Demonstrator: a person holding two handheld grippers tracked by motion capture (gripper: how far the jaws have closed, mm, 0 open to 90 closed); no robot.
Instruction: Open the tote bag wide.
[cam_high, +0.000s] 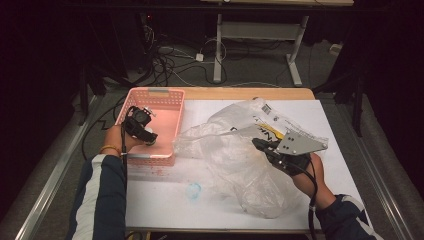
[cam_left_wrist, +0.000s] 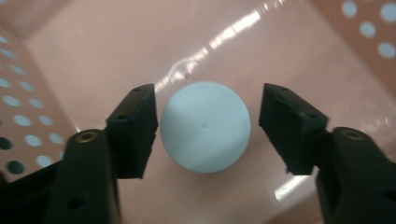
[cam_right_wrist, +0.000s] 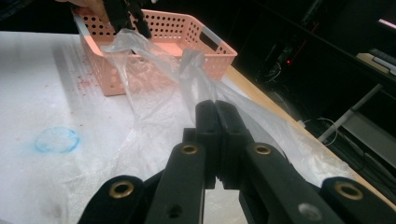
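My left gripper (cam_high: 146, 136) reaches down into a pink perforated basket (cam_high: 160, 95). In the left gripper view its jaws (cam_left_wrist: 208, 109) stand open on either side of a pale blue round disc (cam_left_wrist: 205, 128) lying on the basket floor (cam_left_wrist: 116, 42). The left pad is very close to the disc and a gap shows at the right pad. My right gripper (cam_high: 261, 145) is shut on a fold of a large clear plastic bag (cam_high: 235, 165). In the right gripper view the film (cam_right_wrist: 154, 88) runs from the closed jaws (cam_right_wrist: 215, 109) toward the basket (cam_right_wrist: 187, 28).
The bag sprawls over the middle and right of the white table sheet (cam_high: 160, 200). A faint blue ring mark (cam_high: 194, 190) lies on the sheet in front of the basket, with reddish specks nearby. Dark floor, cables and a desk frame lie beyond the table's far edge.
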